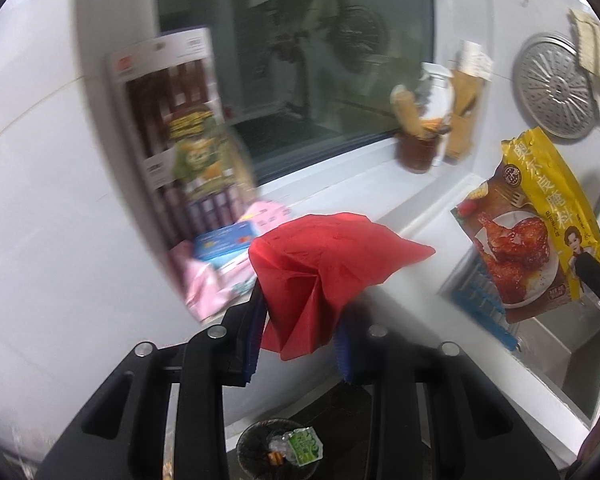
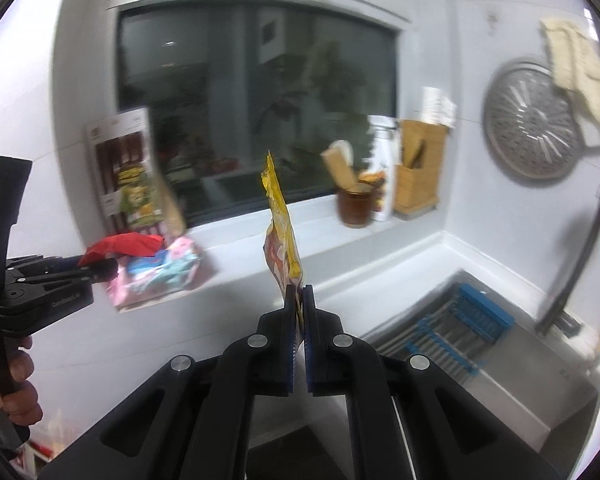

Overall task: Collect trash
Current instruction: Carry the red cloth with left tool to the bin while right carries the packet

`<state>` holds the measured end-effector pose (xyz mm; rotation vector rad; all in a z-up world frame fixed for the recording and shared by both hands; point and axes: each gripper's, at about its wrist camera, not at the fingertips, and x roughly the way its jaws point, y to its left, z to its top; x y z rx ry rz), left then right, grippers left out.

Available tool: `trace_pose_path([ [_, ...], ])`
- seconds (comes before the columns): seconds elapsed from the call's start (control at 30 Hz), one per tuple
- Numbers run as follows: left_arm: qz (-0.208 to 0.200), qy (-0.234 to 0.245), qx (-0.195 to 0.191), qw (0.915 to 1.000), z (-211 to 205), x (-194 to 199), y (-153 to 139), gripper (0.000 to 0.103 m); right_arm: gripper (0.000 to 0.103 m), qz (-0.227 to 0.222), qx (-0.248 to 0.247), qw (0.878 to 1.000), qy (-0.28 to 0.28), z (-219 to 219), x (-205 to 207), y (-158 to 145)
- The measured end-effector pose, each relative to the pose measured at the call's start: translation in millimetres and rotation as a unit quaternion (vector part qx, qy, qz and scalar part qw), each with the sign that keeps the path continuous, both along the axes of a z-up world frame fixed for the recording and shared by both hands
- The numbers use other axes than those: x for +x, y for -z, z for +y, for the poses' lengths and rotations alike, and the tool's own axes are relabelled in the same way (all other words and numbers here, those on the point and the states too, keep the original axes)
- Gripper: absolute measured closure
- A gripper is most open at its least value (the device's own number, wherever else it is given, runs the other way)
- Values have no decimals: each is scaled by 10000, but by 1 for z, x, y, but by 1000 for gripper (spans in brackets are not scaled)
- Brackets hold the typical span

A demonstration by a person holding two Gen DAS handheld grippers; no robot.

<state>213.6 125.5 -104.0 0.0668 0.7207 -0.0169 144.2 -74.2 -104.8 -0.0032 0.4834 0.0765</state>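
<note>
In the left wrist view, crumpled paper [image 1: 320, 276] sits centre frame, a seasoning packet [image 1: 540, 232] at right, a bin [image 1: 278, 450] at the bottom.

- The left gripper [image 1: 300, 316] points forward and downward; its two black fingers [image 1: 249, 344] with blue pads stand partly apart and are closed on a crumpled red paper [image 1: 324, 264], which bulges up and over the fingertips.
- The right gripper [image 2: 299, 300] also points forward and somewhat downward; its fingers [image 2: 286, 320] are pressed almost together, pinching the lower edge of a yellow packet [image 2: 282, 232] that stands up edge-on above the fingertips.
- In the right wrist view, a bare hand [image 2: 18, 392] is wrapped around the handle of the left gripper at the left edge, well left of the right fingers.
</note>
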Motion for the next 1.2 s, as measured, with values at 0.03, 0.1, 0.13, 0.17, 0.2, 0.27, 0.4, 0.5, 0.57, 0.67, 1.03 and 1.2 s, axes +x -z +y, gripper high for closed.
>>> trace_pose_path([
  [0.03,5,-104,11,9999,4,-3,0,72,100,3,-7,9999,-141,5,1,0],
  [0.1,21,-374,34,9993,15,-9,1,72,100,0,-31,9992,-409,13,3,-1],
  [0.13,27,-457,38,9989,18,-11,1,72,100,-1,-49,9985,-548,17,5,0],
  [0.17,37,-577,44,9983,21,-14,1,72,100,5,-58,9977,-682,21,7,-1],
  [0.2,63,-728,53,9973,25,-17,2,72,100,34,-58,9964,-849,25,9,0],
  [0.27,118,-981,21,9951,31,-23,4,72,100,74,-53,9938,-1111,31,11,0],
  [0.4,171,-1470,38,9890,39,-39,5,72,100,129,-65,9855,-1689,43,13,2],
  [0.5,181,-1819,80,9831,44,-54,6,72,100,175,-46,9774,-2108,53,13,5],
  [0.57,196,-2033,123,9789,46,-63,6,72,100,210,-47,9712,-2372,60,12,8],
  [0.67,244,-2403,142,9703,53,-78,10,72,100,259,-33,9629,-2688,68,10,11],
  [1.03,631,-3550,178,9326,100,-139,39,71,100,416,-232,9287,-3679,120,-1,35],
  [1.2,734,-3747,94,9242,128,-150,50,71,100,574,-283,9182,-3910,154,-9,48],
])
